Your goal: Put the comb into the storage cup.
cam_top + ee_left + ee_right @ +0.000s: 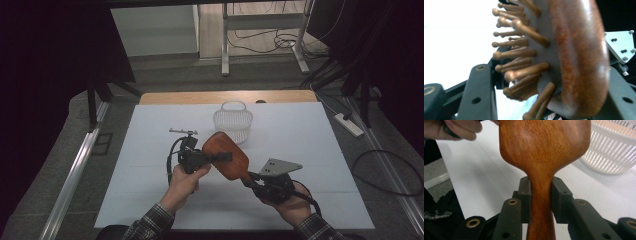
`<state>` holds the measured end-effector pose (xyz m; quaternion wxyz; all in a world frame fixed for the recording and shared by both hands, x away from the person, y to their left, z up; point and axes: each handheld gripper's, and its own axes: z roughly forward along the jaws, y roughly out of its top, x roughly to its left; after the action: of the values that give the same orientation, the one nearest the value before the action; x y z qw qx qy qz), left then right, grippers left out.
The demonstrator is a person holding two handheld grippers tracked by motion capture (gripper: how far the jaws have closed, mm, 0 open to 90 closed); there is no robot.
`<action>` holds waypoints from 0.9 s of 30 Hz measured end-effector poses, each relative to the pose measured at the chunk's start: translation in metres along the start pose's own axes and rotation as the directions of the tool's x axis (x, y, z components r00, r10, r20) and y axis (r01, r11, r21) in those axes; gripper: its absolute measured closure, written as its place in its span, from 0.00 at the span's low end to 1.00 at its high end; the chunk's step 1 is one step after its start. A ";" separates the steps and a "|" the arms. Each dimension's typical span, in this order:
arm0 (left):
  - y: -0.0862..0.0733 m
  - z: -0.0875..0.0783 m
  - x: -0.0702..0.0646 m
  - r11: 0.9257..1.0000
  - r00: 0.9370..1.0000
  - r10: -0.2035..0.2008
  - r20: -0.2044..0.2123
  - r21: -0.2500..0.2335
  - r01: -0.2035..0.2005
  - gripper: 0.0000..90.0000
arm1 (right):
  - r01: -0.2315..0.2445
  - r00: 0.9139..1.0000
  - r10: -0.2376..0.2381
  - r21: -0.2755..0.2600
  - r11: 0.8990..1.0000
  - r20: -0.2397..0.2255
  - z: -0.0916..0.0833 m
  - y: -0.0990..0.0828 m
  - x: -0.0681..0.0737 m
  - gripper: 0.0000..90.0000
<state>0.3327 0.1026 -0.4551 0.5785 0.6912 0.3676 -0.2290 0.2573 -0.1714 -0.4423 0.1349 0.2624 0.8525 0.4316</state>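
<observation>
The right tongs (251,176) are pinching the handle of the wooden paddle hairbrush (226,155), holding it above the white tabletop (310,150). The left tongs (226,157) are clamping across its head, bristles against one jaw and back against the other, apparently firmly. Beyond, the white basket (233,121) is standing, seemingly empty; dropping the brush in is probably what remains.

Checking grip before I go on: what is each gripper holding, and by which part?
Both hold the wooden hairbrush. The right gripper clamps its handle at the neck; the left gripper grips its head across bristles and back.
</observation>
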 end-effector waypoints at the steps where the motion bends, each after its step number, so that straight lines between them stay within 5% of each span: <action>1: 0.000 0.000 -0.001 1.000 1.000 0.001 0.004 -0.002 -0.001 0.53 | 0.006 1.000 -0.006 0.006 1.000 0.004 0.001 0.000 0.000 0.80; 11: 0.002 0.002 -0.010 0.998 0.998 0.064 -0.003 0.024 -0.064 0.61 | 0.017 1.000 -0.017 0.016 1.000 -0.002 0.003 -0.001 -0.001 0.78; 20: 0.003 0.004 -0.014 0.994 0.993 0.099 -0.070 0.046 -0.096 0.60 | -0.027 1.000 0.026 0.065 0.998 0.016 0.004 -0.002 -0.005 0.53; 27: 0.006 -0.001 -0.018 0.991 0.986 0.131 -0.102 0.040 -0.127 0.60 | -0.063 0.997 0.069 0.133 0.989 -0.040 0.007 -0.004 -0.010 0.37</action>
<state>0.3260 0.0986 -0.4382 0.5604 0.7342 0.3481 -0.1606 0.2672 -0.1747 -0.4494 0.0840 0.2889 0.8727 0.3844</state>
